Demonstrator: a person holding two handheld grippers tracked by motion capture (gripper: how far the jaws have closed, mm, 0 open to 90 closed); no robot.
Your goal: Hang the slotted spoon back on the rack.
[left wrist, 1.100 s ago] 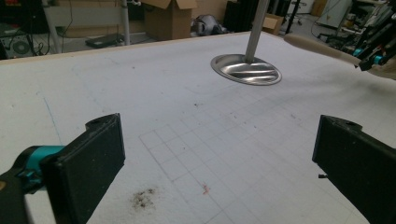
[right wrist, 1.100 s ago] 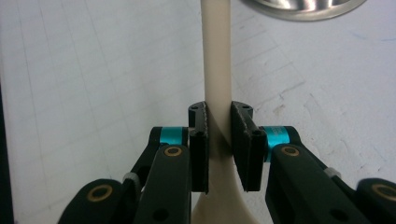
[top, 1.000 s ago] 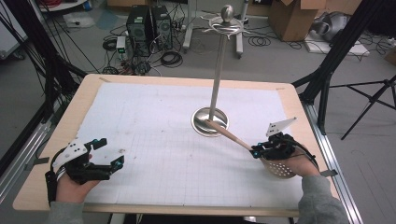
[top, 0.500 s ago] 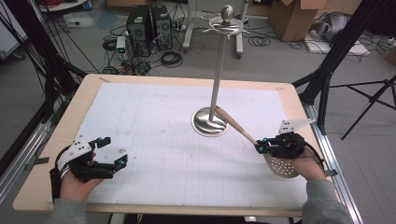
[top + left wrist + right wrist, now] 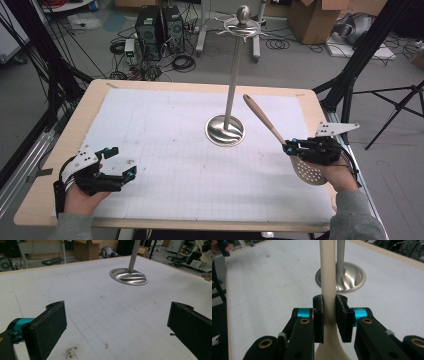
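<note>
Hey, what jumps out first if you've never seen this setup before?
The right claw, near the table's right edge, is clamped on a slotted spoon, whose wooden handle is raised toward the tall metal stand at mid-table. The left claw rests open at the near left corner, holding nothing.

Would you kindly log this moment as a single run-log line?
right gripper: shut on slotted spoon handle, lifted, tip toward stand | left gripper: open, idle near table front-left | stand hooks: bare
</note>
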